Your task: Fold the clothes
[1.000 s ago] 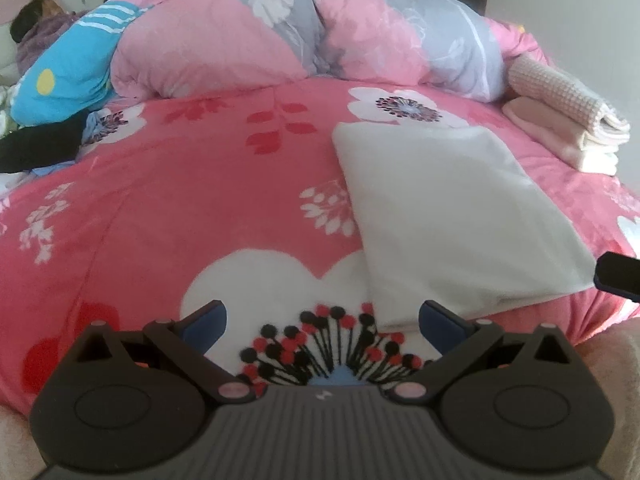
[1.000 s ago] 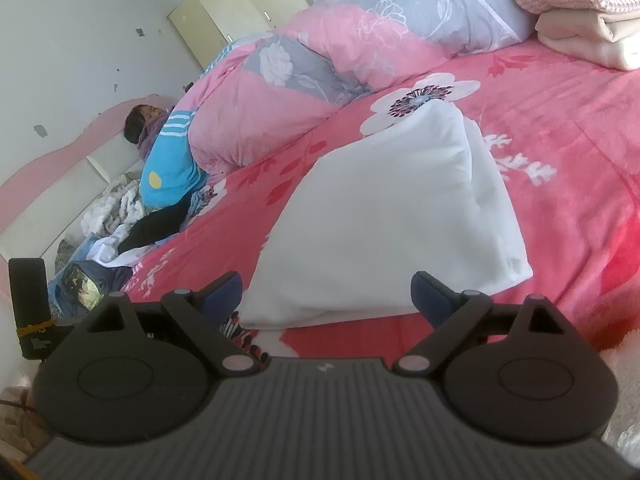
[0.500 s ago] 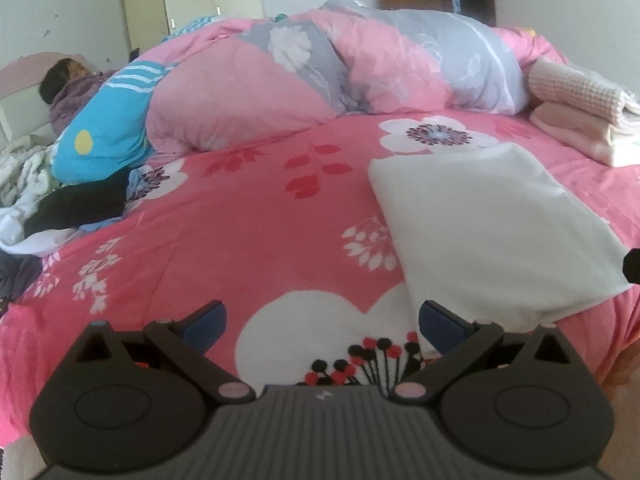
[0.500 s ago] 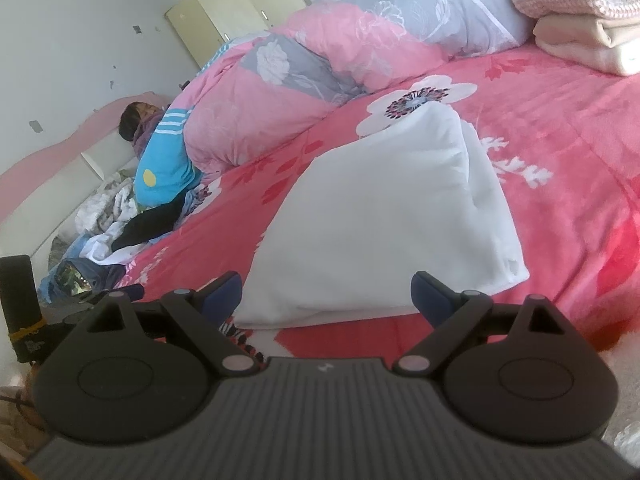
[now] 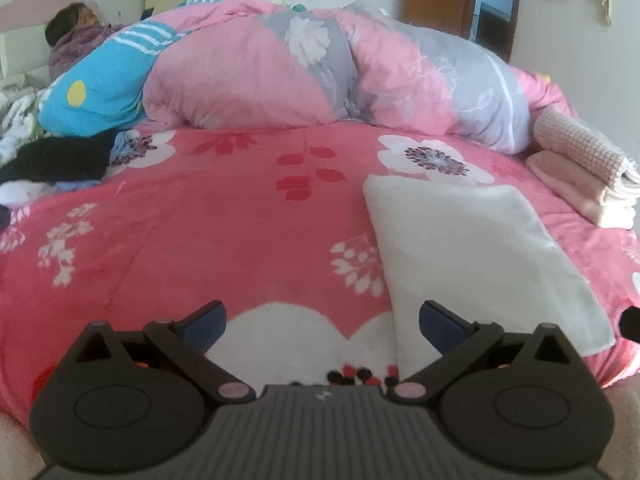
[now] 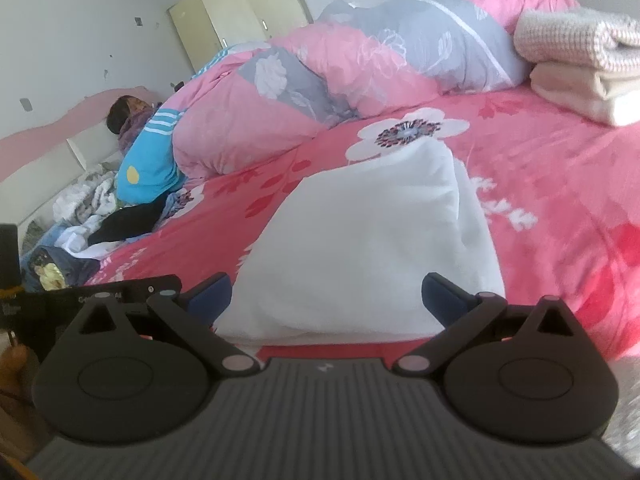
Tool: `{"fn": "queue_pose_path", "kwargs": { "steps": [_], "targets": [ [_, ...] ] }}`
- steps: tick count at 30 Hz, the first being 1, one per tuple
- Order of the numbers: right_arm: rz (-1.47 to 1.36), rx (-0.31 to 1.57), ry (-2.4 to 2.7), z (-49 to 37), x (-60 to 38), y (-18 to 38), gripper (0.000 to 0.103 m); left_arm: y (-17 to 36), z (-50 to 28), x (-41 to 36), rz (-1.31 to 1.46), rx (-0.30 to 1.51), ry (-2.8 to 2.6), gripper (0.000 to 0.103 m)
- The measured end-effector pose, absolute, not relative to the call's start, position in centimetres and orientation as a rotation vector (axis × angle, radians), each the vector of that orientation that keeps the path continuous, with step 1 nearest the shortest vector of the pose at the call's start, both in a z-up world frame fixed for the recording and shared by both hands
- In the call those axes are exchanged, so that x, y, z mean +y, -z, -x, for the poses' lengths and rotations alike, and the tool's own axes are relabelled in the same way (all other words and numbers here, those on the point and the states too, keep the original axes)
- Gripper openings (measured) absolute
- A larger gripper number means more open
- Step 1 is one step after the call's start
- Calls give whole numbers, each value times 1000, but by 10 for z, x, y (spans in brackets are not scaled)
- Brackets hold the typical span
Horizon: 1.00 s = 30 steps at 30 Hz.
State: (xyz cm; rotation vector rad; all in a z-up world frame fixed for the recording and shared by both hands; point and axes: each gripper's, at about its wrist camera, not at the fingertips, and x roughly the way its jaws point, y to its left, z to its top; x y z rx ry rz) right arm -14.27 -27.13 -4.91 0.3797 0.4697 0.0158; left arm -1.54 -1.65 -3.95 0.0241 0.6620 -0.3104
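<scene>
A folded white garment [image 5: 472, 256] lies flat on the pink flowered bedspread [image 5: 224, 232], right of centre in the left wrist view. My left gripper [image 5: 322, 316] hangs open above the bed's near edge, empty, with the garment's near left corner beside its right finger. In the right wrist view the same white garment [image 6: 372, 248] fills the middle. My right gripper [image 6: 326, 292] is open and its jaws are opening wider; the garment's near edge lies just beyond and between the fingers, not pressed by them.
A stack of folded towels [image 5: 588, 172] sits at the bed's far right. A rolled pink and grey quilt [image 5: 320, 76] runs along the back, with a blue pillow [image 5: 104, 92]. Loose dark and white clothes [image 5: 52, 164] are heaped at the left. A person lies at the headboard.
The left wrist view has lifted and drawn back, so the bed's flower print sank under the gripper. The right view rolled slightly and its fingers spread a little wider.
</scene>
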Motion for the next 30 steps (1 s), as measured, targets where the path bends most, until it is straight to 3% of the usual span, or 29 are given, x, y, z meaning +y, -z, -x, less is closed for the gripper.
{"fn": "queue_pose_path", "kwargs": {
  "steps": [23,27,30],
  "targets": [
    [-370,357,95,84,-301,53,100,44,-22,-93,-90,577,379,102],
    [-361,357,95,78,-301,60,94,49,-21,-99,-99,579,398,99],
    [-345,357,90,78,-300,62,83,51,-20,-104,-106,580,415,93]
  ]
}}
